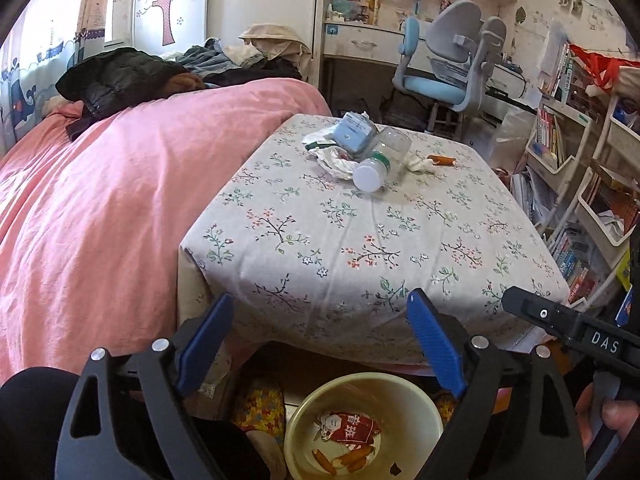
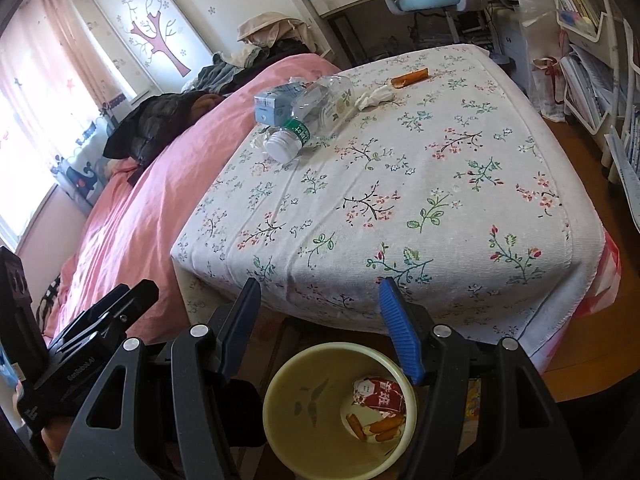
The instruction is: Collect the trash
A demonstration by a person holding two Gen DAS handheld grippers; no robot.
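Trash sits in two places. On the table (image 1: 360,240), far end: a clear bottle (image 1: 380,158) lying on its side, white cap toward the camera, green label band at the neck. A blue carton (image 1: 354,132) rests against and partly over the bottle's body. Crumpled white wrappers (image 1: 334,158) lie under and beside both. Just right of the bottle, a small tissue wad (image 1: 418,164), touching an orange peel strip (image 1: 442,160).

Below the table's near edge, on the floor: a yellow bin (image 1: 304,420), open top. Inside it, a red-and-white wrapper (image 1: 352,430) and several orange peel pieces (image 1: 348,460) at the bottom.

Left gripper (image 1: 320,340): jaws spread wide, nothing between the blue pads, held over the bin, near the table's edge. Right gripper (image 2: 320,320): jaws likewise spread, nothing held, also above the bin. In the left wrist view the right gripper's black body shows at the right edge.

The table is covered by a floral cloth (image 2: 400,200). A bed (image 1: 120,200) with a pink cover abuts the table's left side; dark clothes (image 1: 120,76) are piled on it. Beyond the table: a blue-grey chair (image 1: 452,64) at a desk (image 1: 360,40). Bookshelves (image 1: 560,152) stand to the right.
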